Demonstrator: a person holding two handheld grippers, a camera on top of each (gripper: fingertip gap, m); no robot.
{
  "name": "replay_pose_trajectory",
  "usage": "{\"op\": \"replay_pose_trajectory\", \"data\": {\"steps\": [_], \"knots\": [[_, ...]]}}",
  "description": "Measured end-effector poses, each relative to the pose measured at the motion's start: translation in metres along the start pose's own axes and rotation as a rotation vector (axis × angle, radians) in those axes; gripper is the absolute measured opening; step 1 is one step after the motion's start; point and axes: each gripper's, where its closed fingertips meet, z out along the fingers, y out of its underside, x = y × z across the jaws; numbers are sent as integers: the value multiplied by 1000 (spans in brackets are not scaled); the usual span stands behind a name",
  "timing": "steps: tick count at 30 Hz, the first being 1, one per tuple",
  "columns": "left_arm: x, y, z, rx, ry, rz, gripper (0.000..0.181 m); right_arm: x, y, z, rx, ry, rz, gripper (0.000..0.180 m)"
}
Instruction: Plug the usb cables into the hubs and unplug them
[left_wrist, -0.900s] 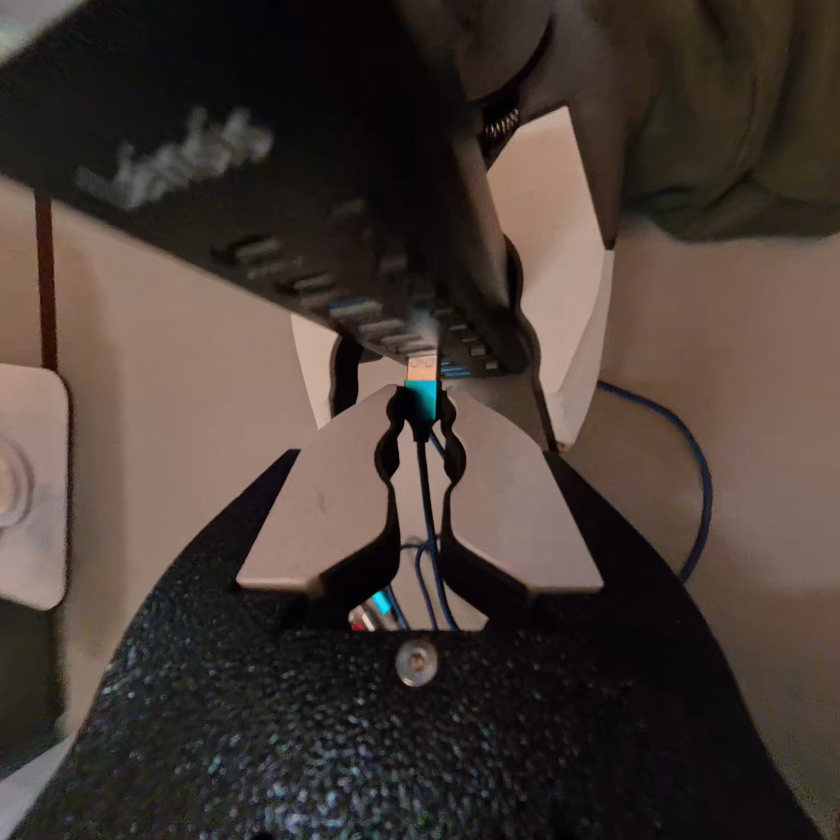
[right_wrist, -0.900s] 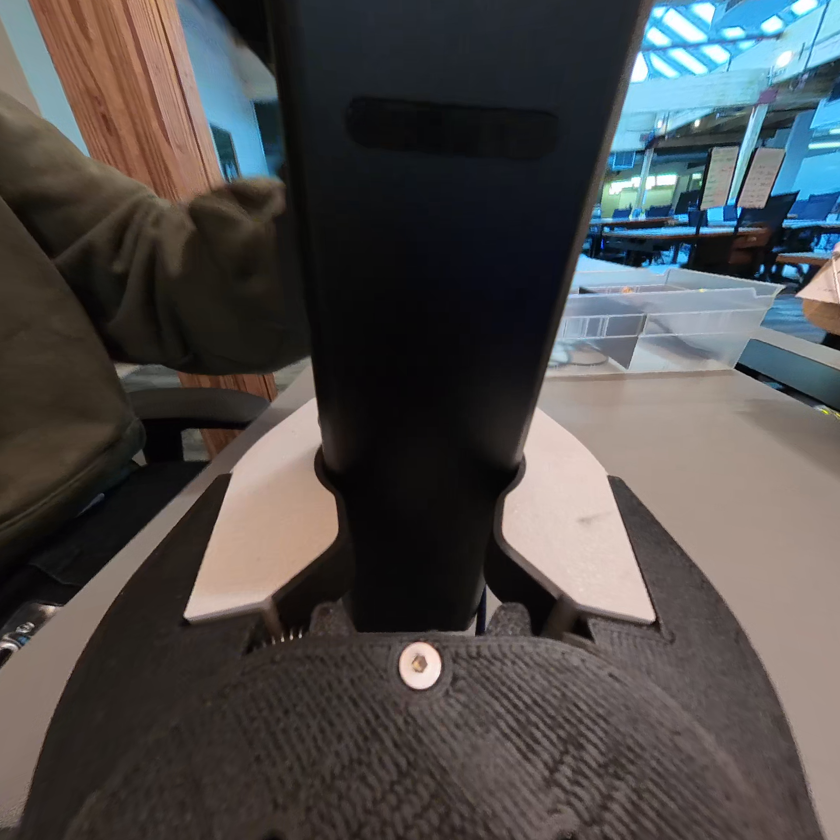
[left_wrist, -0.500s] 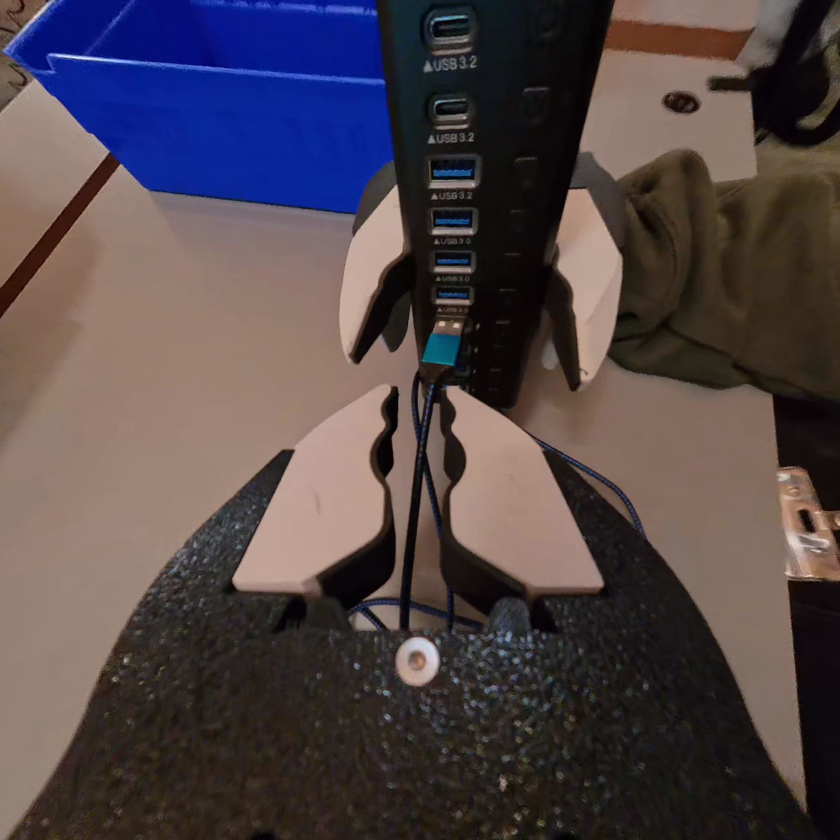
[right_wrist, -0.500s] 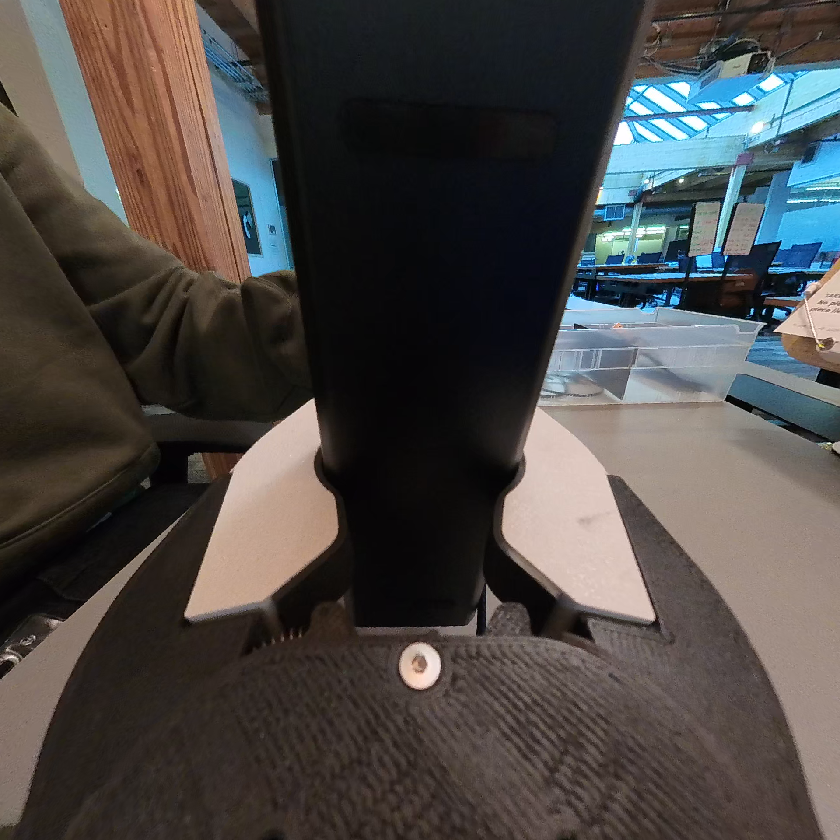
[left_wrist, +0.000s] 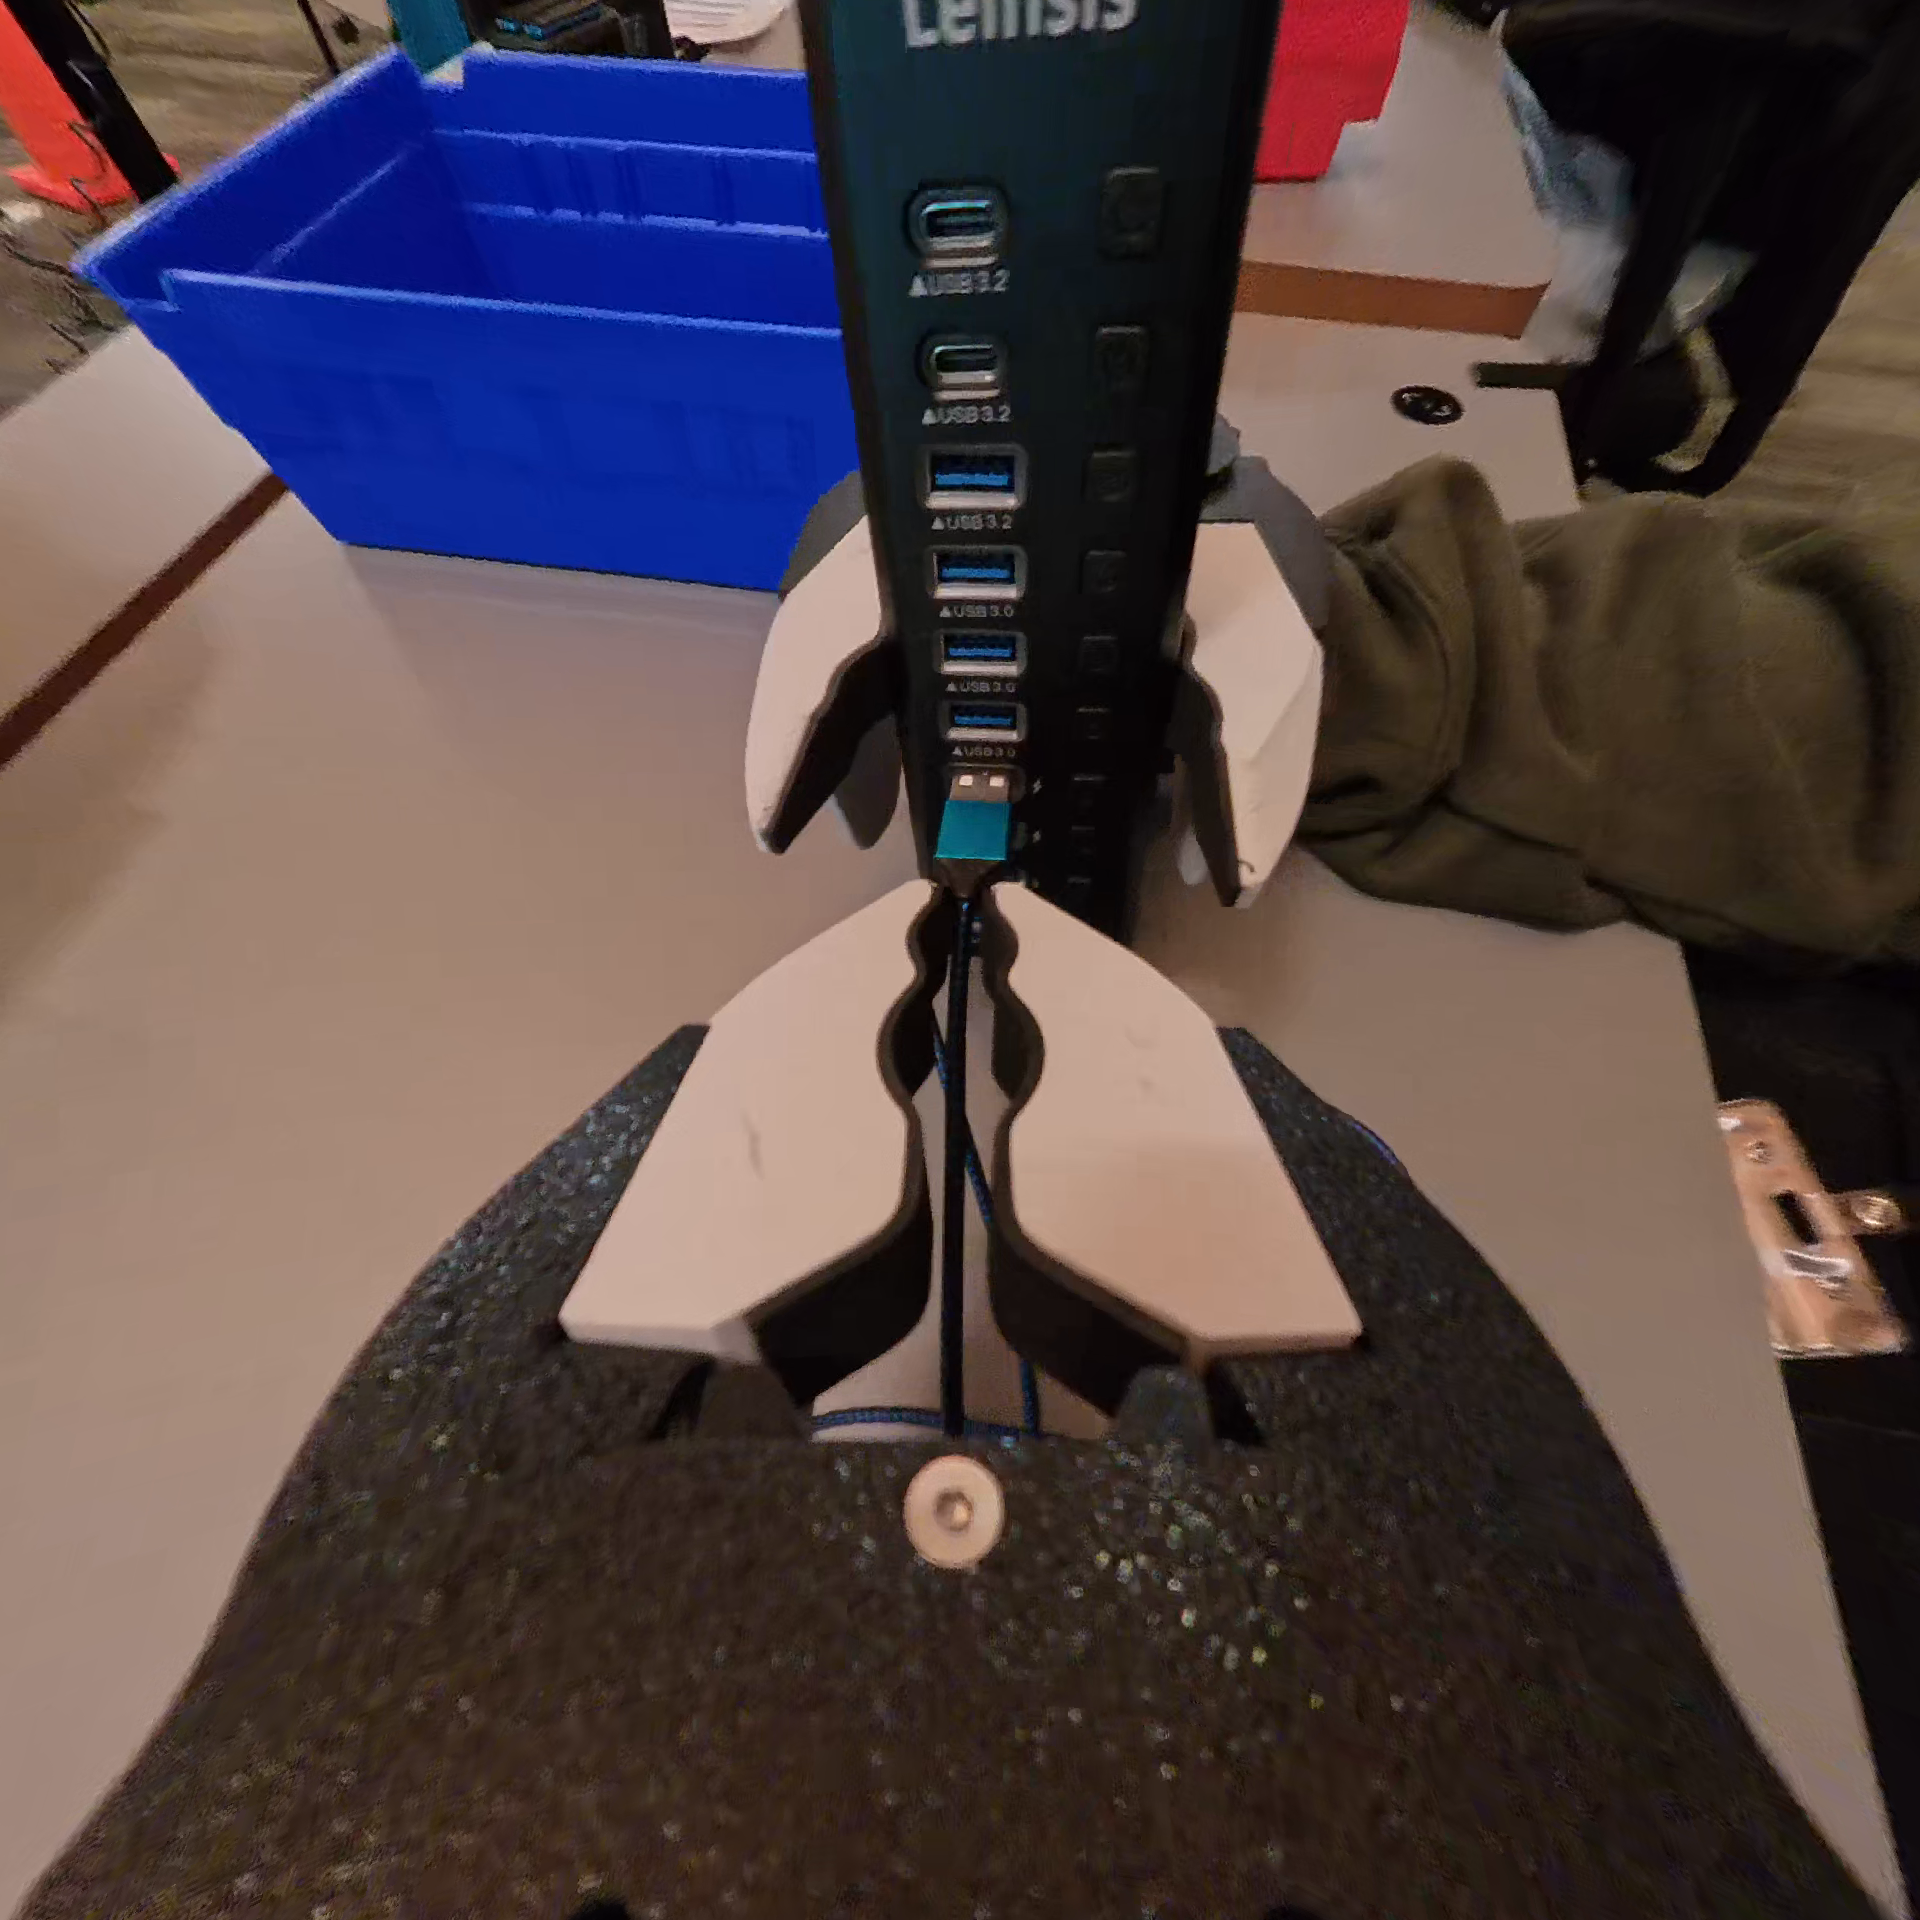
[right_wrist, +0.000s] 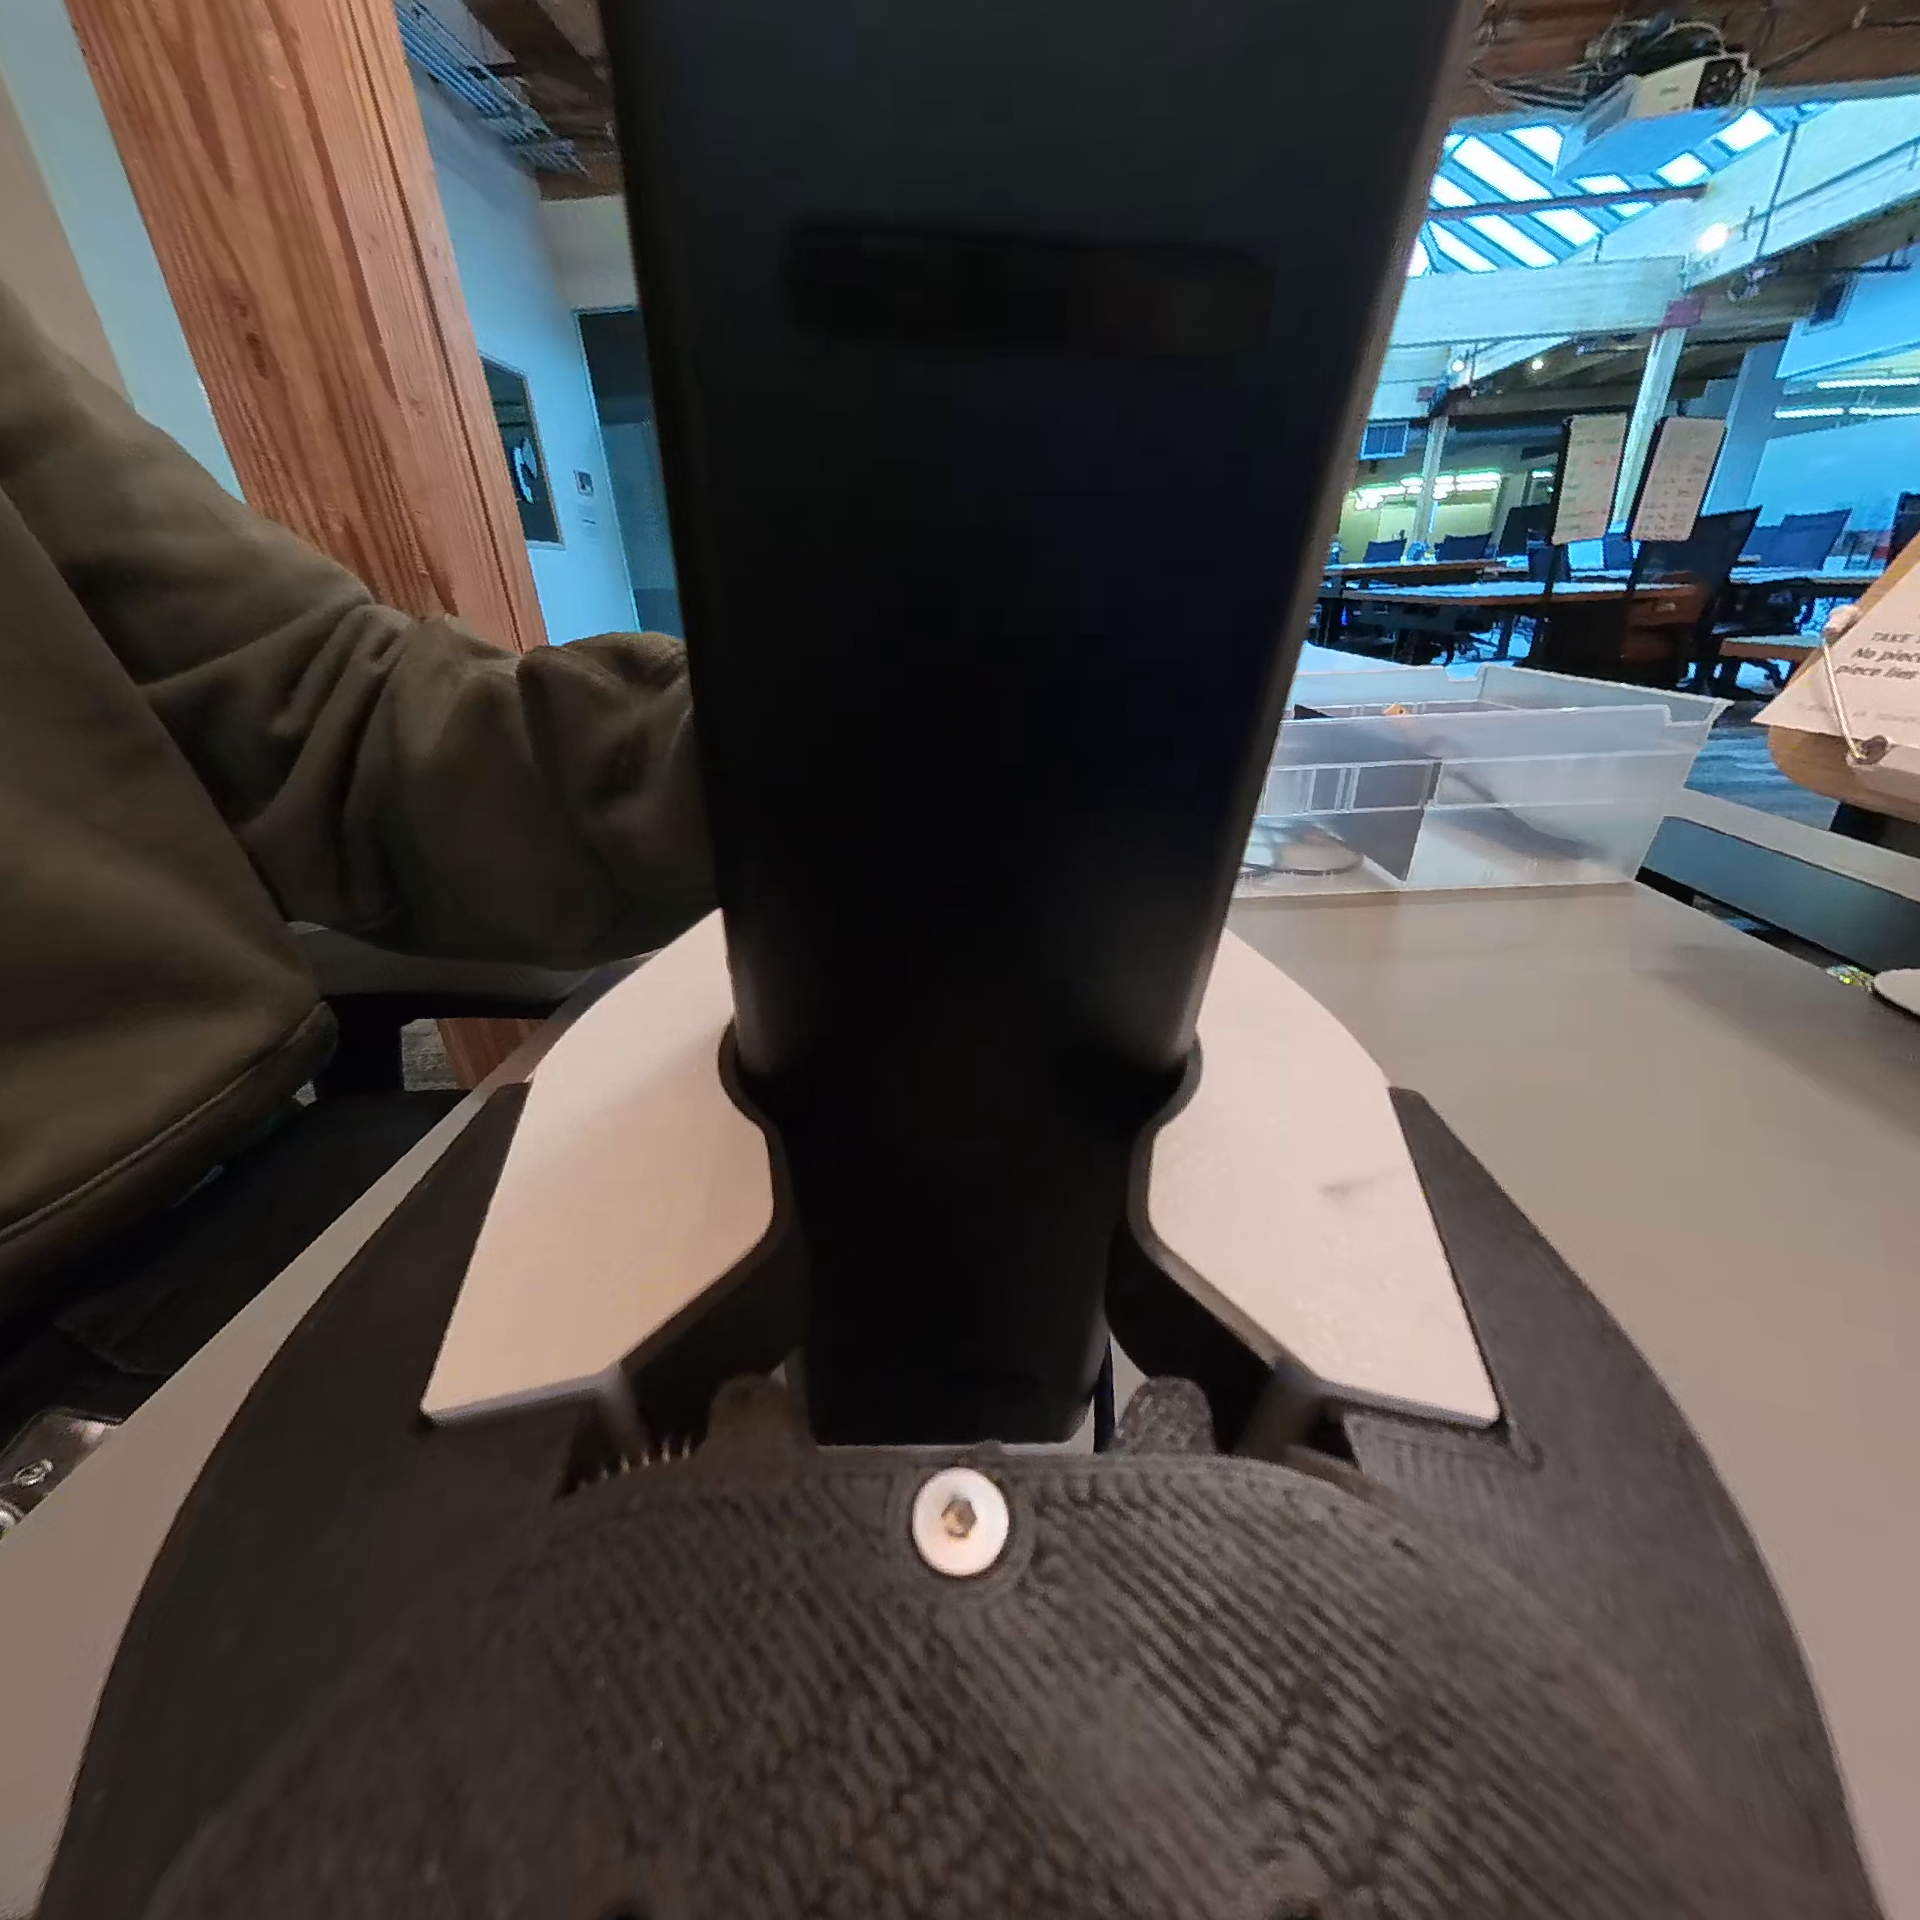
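Note:
A tall black USB hub stands upright, with its column of ports facing the left wrist view. My right gripper is shut on the hub's lower body. Its pale fingers show on both sides of the hub in the left view. A teal USB plug sits at a low port with part of its metal shell still showing. My left gripper is just behind the plug, its jaws drawn close on the black and blue braided cable.
A blue bin stands at the back left of the grey table. A person's olive sleeve lies to the right of the hub. A metal clamp sits at the table's right edge. A clear bin is beyond the hub. My left and right fingertips are right by each other.
My left gripper let go of the teal plug, drew back along the cable and narrowed its jaws. The hub tipped up from a slant to upright.

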Motion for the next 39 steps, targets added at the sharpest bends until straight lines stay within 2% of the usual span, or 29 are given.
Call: {"op": "replay_pose_trajectory", "data": {"steps": [2,6,15,19,22,26,30,39], "knots": [[0,-8,-3,56,-16,3,4,0,1,2,-8,-6,15,75],[1,-1,-4,12,-22,56,5,-3,6,5,-45,-15,15,75],[4,-6,0,157,19,-63,4,-4,-3,0,29,-30,39,72],[5,-5,4,148,-4,-56,5,-2,-8,-5,70,-26,45,72],[4,-5,3,138,-1,-49,5,-3,-4,-1,37,-33,47,72],[7,9,14,28,-38,33,5,-6,-2,2,28,-54,53,72],[7,1,10,136,-4,-29,4,-5,-9,0,94,-52,76,72],[4,-7,12,197,32,-83,5,0,-15,-6,148,-41,80,72]]}}
